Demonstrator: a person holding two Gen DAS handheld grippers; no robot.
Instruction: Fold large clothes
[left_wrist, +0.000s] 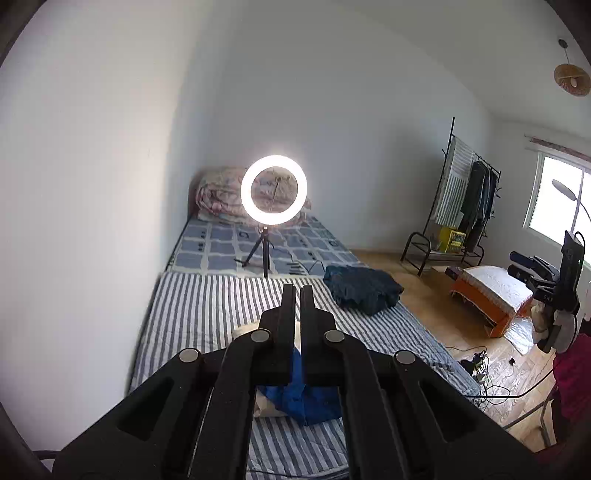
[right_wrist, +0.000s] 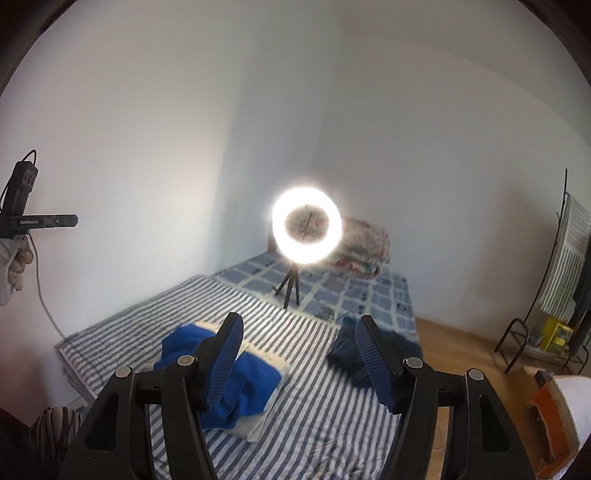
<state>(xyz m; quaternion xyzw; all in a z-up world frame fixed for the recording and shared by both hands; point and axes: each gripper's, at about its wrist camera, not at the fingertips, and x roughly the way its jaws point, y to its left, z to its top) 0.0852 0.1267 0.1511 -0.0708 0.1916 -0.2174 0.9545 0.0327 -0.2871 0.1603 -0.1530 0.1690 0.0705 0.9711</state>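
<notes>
A bright blue garment with white fleece lining (right_wrist: 236, 373) lies crumpled on the striped bed sheet (right_wrist: 325, 413); it also shows under my left gripper in the left wrist view (left_wrist: 306, 398). A dark navy garment (left_wrist: 364, 290) lies bunched at the bed's right edge, also in the right wrist view (right_wrist: 345, 350). My left gripper (left_wrist: 297, 291) is shut and empty, held above the blue garment. My right gripper (right_wrist: 297, 323) is open and empty, above the bed between the two garments.
A lit ring light on a tripod (left_wrist: 273, 190) stands mid-bed, with a folded quilt (left_wrist: 218, 194) behind it. A clothes rack (left_wrist: 465, 199), an orange stool (left_wrist: 493, 293) and floor cables (left_wrist: 491, 373) lie right of the bed. White walls bound the left and far sides.
</notes>
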